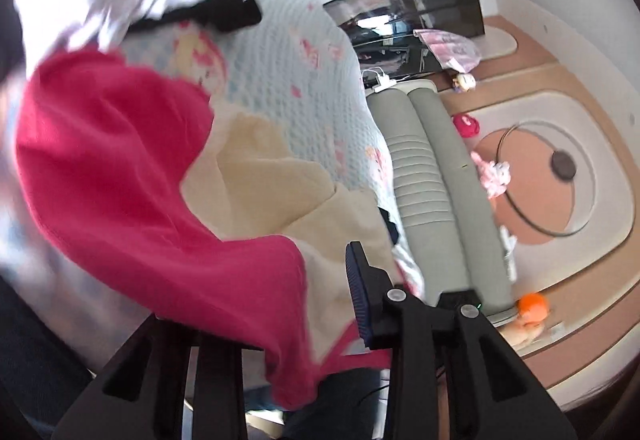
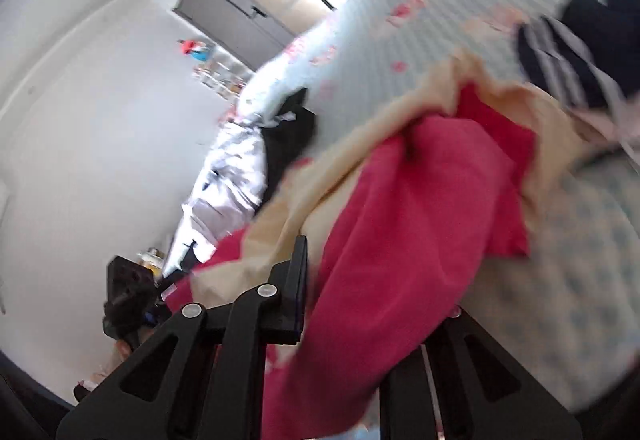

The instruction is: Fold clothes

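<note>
Pink garment (image 1: pixel 120 159) drapes over both grippers, spreading from 6 to 10 o'clock in the left view; likely raised to spread it for folding. Beneath it: blue quilt (image 1: pixel 288 51), cream cloth (image 1: pixel 260 167). Left gripper (image 1: pixel 304 312): jaws partly apart, pink cloth between, one finger buried; pinch unclear. Right gripper (image 2: pixel 360 280): nearly closed, pink cloth (image 2: pixel 400 220) running through at 6 o'clock, apparently pinched; right finger hidden. Frames blurred; garment's edges cut off.

White walls (image 2: pixel 80 119), possibly grey door (image 2: pixel 232 19).
</note>
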Tool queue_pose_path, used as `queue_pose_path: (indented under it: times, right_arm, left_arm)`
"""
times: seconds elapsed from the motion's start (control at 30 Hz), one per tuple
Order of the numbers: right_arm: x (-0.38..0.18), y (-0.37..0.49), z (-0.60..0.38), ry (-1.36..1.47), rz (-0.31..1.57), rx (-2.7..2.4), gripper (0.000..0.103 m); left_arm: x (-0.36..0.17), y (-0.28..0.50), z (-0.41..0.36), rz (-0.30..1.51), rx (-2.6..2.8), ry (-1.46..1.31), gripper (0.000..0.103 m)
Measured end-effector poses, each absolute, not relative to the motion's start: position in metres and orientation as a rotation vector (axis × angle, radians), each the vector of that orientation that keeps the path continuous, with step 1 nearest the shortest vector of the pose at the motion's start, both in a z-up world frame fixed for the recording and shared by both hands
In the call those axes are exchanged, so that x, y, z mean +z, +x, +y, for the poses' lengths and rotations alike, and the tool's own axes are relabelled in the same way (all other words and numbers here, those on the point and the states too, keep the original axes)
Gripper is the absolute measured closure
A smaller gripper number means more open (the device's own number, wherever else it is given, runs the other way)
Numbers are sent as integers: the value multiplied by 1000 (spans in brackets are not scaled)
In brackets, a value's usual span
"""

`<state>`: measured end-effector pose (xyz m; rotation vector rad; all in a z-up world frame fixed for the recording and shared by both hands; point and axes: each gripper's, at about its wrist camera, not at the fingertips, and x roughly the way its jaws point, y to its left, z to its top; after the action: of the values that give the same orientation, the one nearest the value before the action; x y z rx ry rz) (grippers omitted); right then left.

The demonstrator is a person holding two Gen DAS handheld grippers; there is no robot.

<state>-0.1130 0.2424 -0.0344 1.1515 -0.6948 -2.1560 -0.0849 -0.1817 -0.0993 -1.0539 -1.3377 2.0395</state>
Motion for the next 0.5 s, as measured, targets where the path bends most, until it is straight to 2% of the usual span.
queue_pose_path:
  times: [0.1, 0.2, 0.37, 0.43, 0.5]
  right_arm:
    - [-47, -85, 262, 1180, -749, -2117, 91]
    - [-51, -69, 259, 1228, -773, -2095, 90]
    - [-60, -61, 239, 1233, -763, -1951, 87]
    - [-54, -64, 219, 1219, -700, -1892, 72]
    - [-56, -71, 199, 1276, -605, -1888, 40]
  left_arm:
    - [-108, -78, -166, -1378, 1982, -1041, 70]
    - [-127, -80, -158, -1366, 1953, -1143, 69]
    - [-133, -79, -158, -1378, 1954, -1170, 67]
    - [-137, -81, -159, -1383, 1952, -1176, 58]
    - [-147, -85, -159, -1374, 1981, -1244, 57]
